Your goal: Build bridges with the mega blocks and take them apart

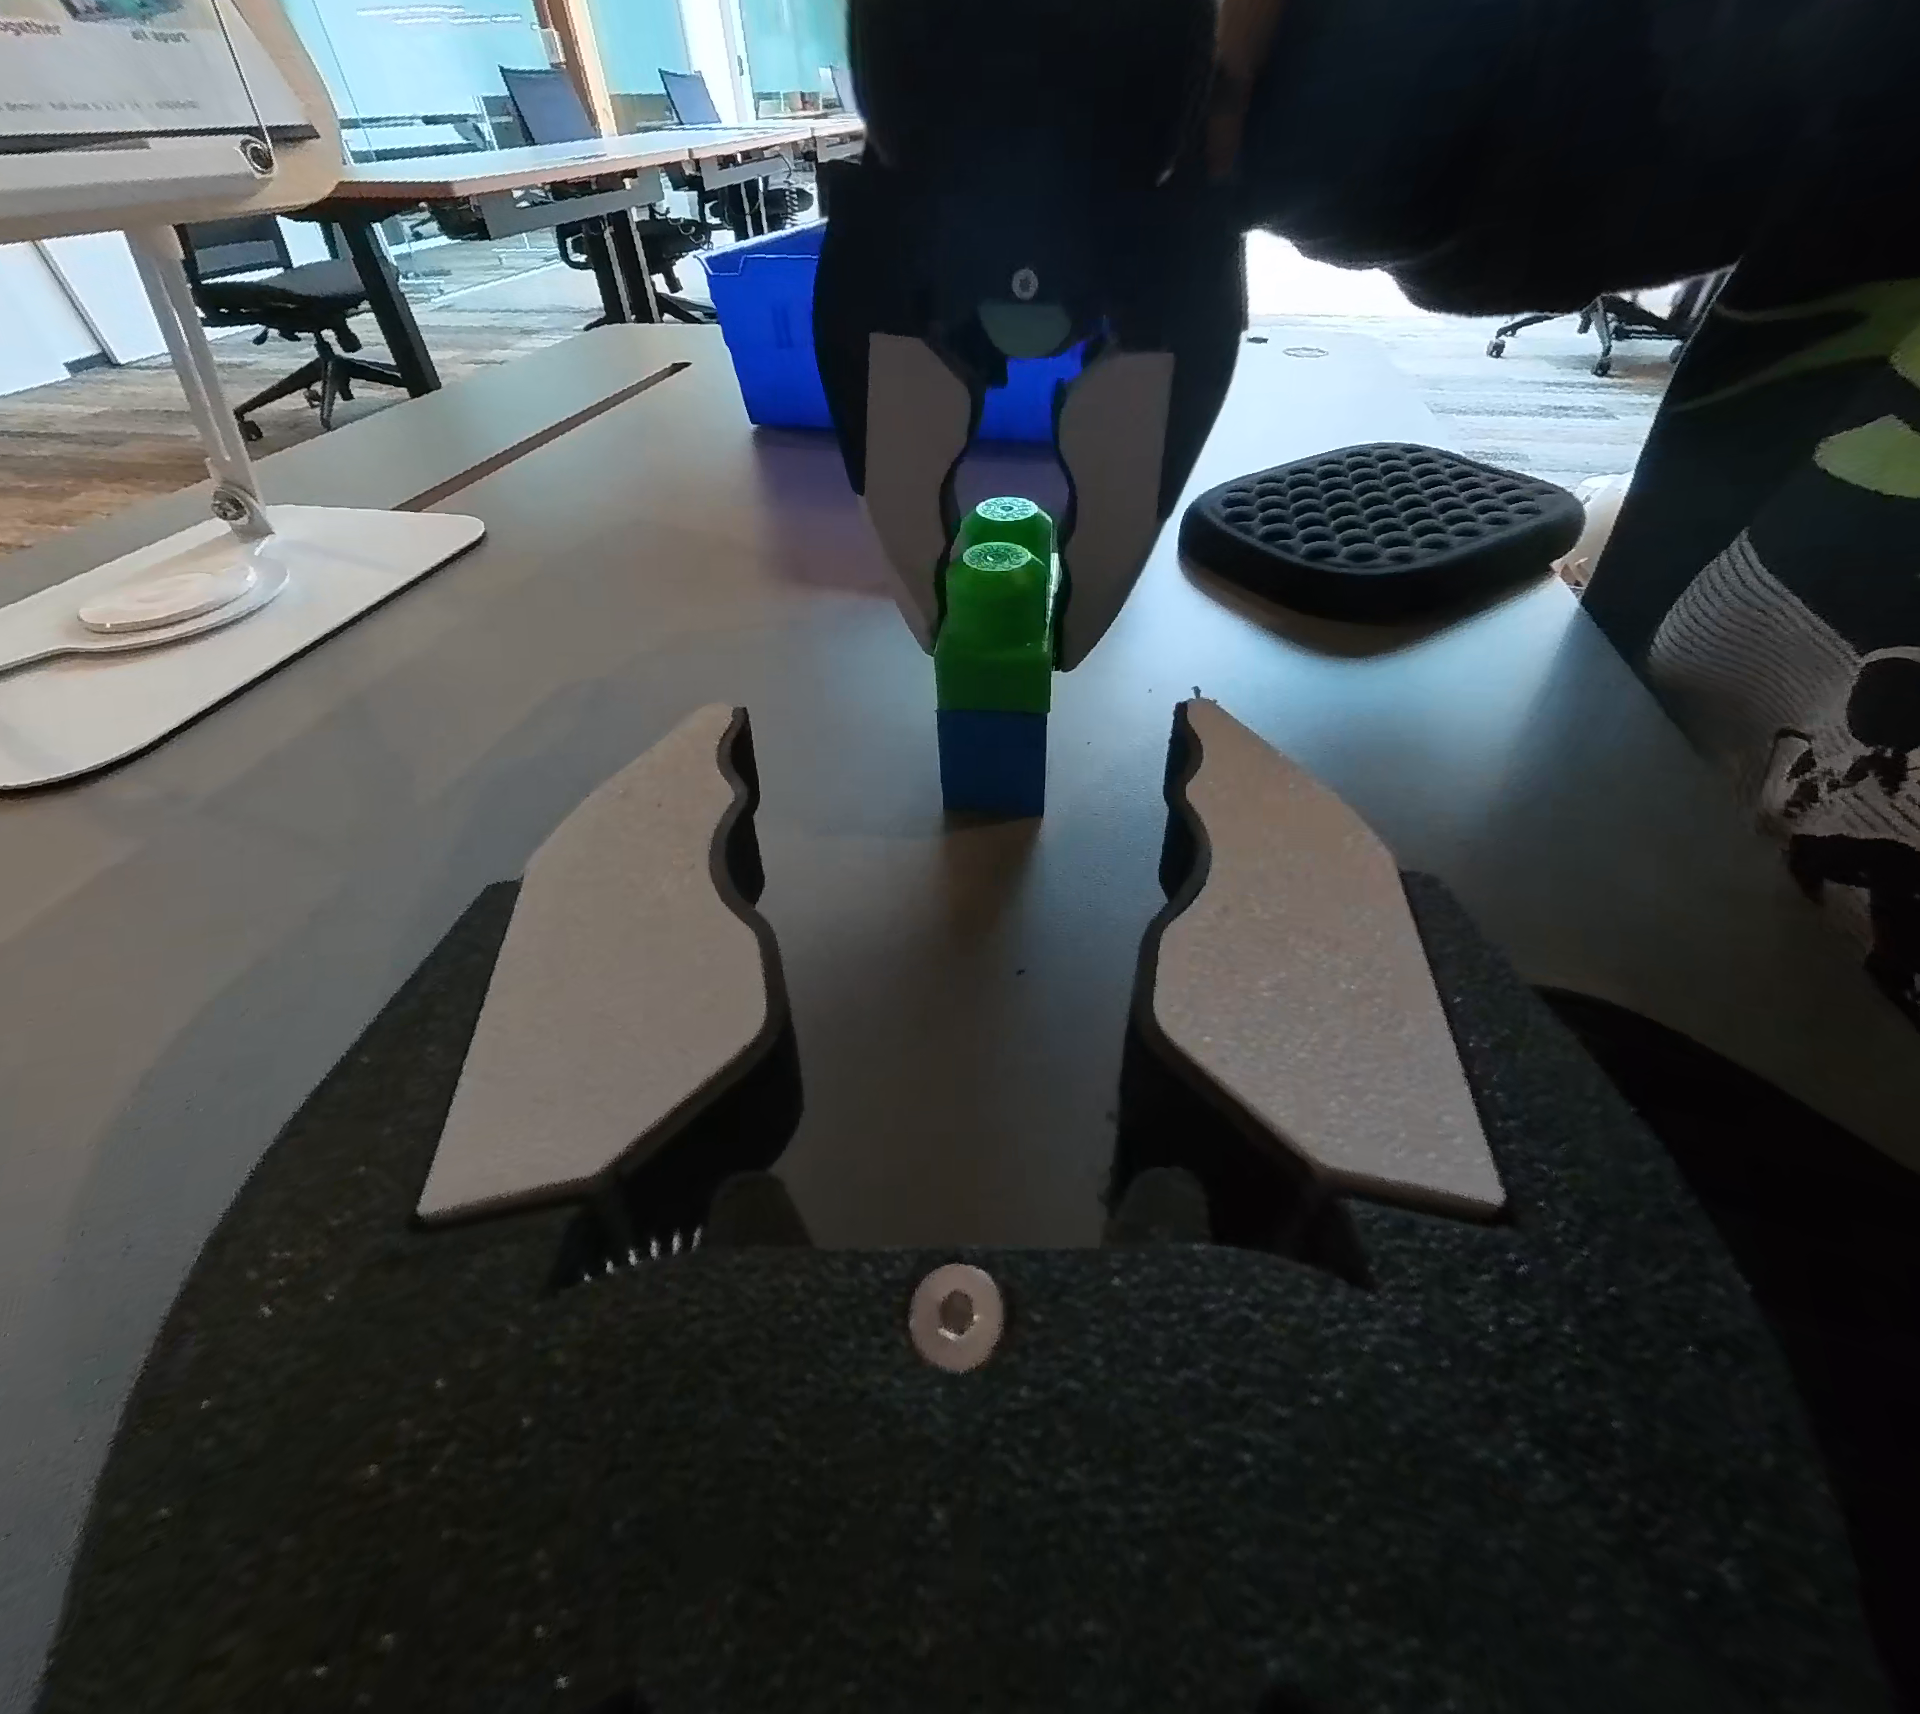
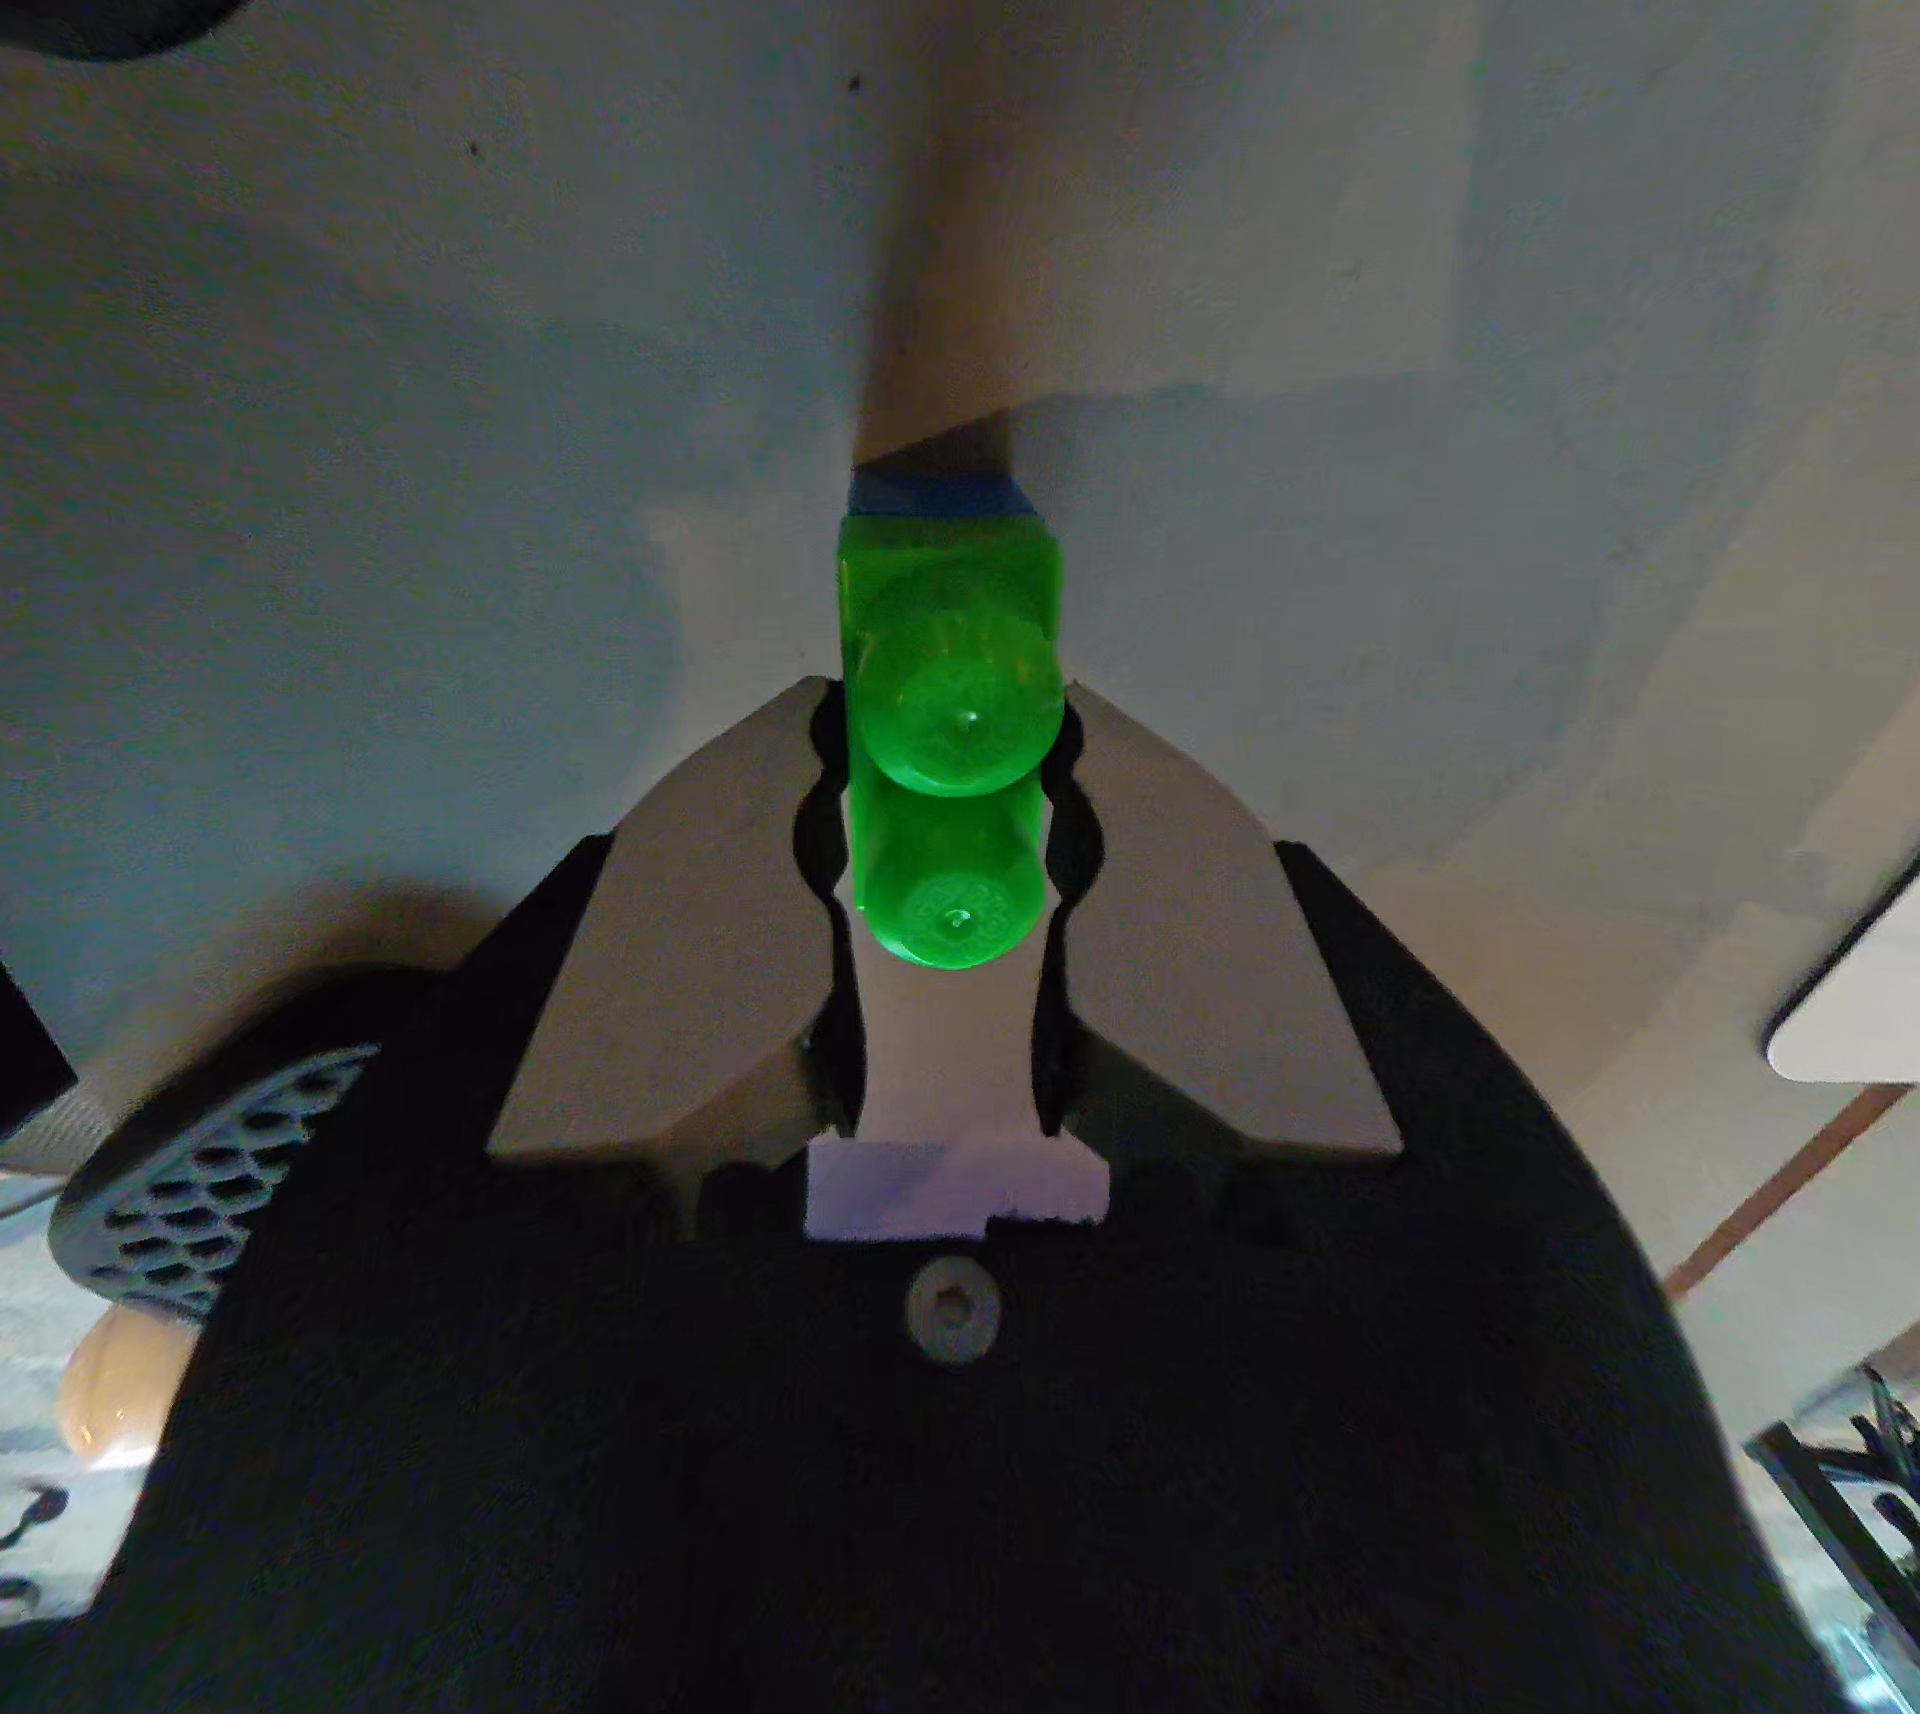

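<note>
A green two-stud block (image 1: 992, 625) sits on top of a blue block (image 1: 992, 765), which stands on the grey table (image 1: 520, 833). My right gripper (image 1: 995, 662) comes down from above and is shut on the green block's sides. In the right wrist view the green block (image 2: 951, 729) sits between that gripper's fingertips (image 2: 951, 688), with a sliver of the blue block (image 2: 940, 495) beyond it. My left gripper (image 1: 966, 714) is open and empty, low over the table, just in front of the stack.
A blue bin (image 1: 769, 334) stands behind the stack. A black honeycomb pad (image 1: 1382, 526) lies to the right; it also shows in the right wrist view (image 2: 197, 1176). A white stand (image 1: 187, 563) with a board is at the left. A person's dark sleeve (image 1: 1558, 54) holds the right gripper.
</note>
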Available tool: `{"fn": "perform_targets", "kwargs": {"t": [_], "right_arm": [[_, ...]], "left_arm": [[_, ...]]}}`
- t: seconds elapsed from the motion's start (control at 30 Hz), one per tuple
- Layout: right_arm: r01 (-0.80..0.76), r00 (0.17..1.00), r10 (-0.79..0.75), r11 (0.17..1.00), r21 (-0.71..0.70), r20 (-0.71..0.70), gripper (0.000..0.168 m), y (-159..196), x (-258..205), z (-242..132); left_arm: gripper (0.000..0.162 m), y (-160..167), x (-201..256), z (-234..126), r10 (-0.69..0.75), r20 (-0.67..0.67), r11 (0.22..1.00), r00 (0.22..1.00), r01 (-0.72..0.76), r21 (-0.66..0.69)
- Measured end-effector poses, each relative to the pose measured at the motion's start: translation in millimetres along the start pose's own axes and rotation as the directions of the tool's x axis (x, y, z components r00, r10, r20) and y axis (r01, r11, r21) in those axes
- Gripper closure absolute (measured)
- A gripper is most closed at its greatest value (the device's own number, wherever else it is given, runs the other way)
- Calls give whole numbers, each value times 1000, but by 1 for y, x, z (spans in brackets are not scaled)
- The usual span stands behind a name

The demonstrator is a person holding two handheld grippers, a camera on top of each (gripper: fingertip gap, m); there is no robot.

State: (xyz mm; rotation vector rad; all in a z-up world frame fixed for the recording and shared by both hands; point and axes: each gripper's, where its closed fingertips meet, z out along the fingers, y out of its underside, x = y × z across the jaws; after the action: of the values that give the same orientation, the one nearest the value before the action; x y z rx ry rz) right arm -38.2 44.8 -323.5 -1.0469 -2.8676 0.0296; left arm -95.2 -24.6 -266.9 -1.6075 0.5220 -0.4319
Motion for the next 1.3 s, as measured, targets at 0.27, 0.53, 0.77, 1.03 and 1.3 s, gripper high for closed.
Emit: {"fn": "perform_targets", "kwargs": {"t": [0.27,0.53,0.77,1.03,1.3], "right_arm": [[-18,1000,18,1000,-9,9,132,0,0,2],[-33,999,32,999,1,43,131,-1,-2,8],[-32,999,32,999,40,20,132,-2,-2,9],[-58,998,55,994,95,27,132,-1,-2,6],[-71,997,72,980,184,0,132,2,-5,-38]], "left_arm": [[87,0,1,0,5,-2,1000,1000,-5,-4],[88,0,0,0,0,1,1000,1000,0,1],[88,0,1,-1,3,2,1000,1000,-3,1],[89,0,2,-1,15,2,1000,1000,-15,0],[88,2,3,1,26,4,1000,1000,-26,-16]]}}
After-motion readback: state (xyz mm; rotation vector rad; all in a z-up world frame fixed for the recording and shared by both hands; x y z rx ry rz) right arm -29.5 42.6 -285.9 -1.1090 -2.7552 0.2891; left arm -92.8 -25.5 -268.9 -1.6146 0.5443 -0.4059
